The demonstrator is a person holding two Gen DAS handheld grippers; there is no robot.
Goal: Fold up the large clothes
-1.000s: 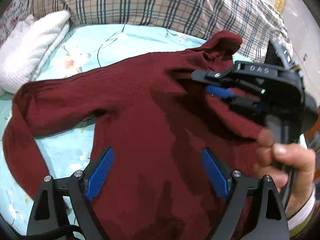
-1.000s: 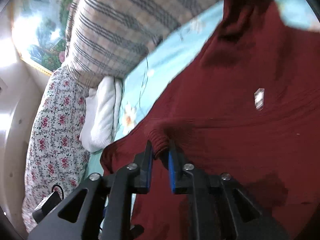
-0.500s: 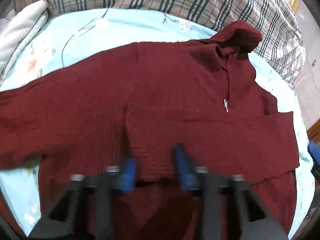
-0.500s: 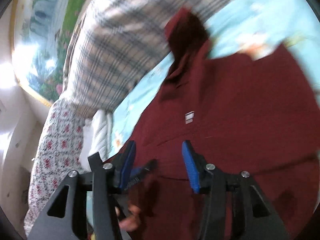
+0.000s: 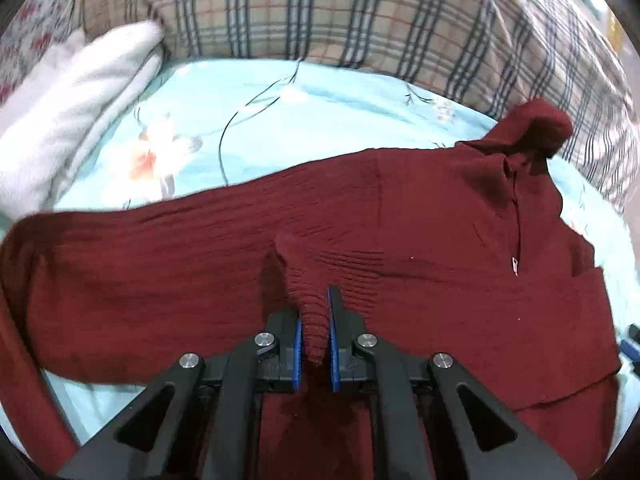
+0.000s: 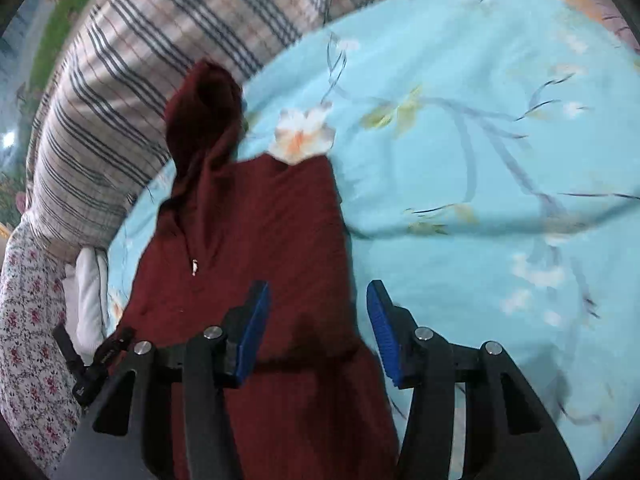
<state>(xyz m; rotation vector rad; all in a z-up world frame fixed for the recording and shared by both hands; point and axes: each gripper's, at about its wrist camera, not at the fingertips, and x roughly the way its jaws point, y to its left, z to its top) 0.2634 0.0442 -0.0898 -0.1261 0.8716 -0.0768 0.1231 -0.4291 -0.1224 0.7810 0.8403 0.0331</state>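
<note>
Now the maroon sweater point(image 5: 400, 216) lies spread on the bed's light blue floral sheet point(image 5: 248, 120), its collar toward the plaid pillow point(image 5: 360, 20). One sleeve is folded across the chest, and the left tool point(image 5: 314, 336) is closing, its blue pads already pinching that sleeve's ribbed cuff point(image 5: 312, 316). The right tool point(image 6: 316, 320) hovers over the sweater's edge near the sheet, its jaws opening with nothing clamped between them. A white folded blanket point(image 5: 68, 108) sits at the far left beside the pillow.
</note>
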